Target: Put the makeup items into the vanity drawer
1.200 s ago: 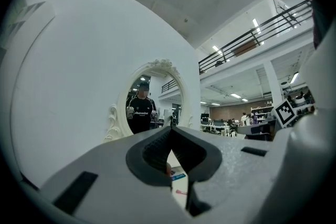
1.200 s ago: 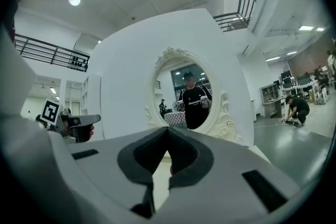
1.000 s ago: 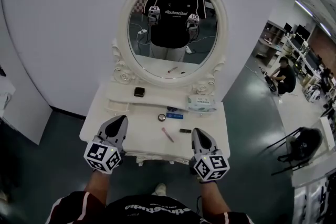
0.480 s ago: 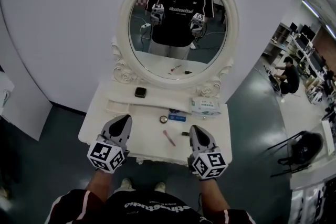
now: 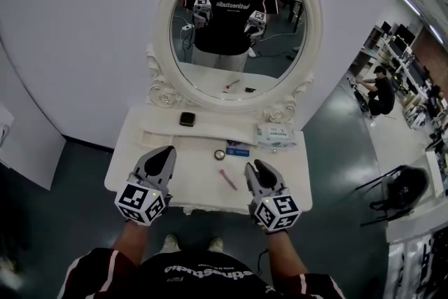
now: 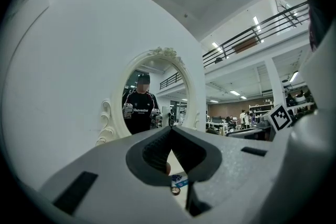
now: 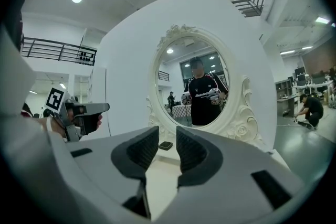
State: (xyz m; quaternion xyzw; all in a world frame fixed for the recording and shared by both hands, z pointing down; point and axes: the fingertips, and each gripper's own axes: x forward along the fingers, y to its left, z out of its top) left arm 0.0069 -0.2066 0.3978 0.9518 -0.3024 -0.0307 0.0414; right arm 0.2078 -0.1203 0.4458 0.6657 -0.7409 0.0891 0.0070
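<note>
- The white vanity table [image 5: 196,182] stands against the wall in front of you, and every makeup item lies on its top.
- Its oval mirror [image 5: 162,38] rises behind and reflects you and both grippers.
- Your left gripper [image 5: 164,152] hovers over the table's near left part. Its tips are pressed together with nothing held.
- Your right gripper [image 5: 257,169] hovers over the near right part. Its jaws are opening, with only bare tabletop showing through the gap.
- A tissue pack [image 5: 274,134] sits at the back right, under the mirror frame.
- A black compact [image 5: 186,119] rests on the raised back shelf, left of centre.
- A blue packet [image 5: 237,150] lies mid-table.
- A pink stick [image 5: 227,180] lies between your two grippers.
- A small round pot [image 5: 220,155] sits just beside the blue packet.
</note>
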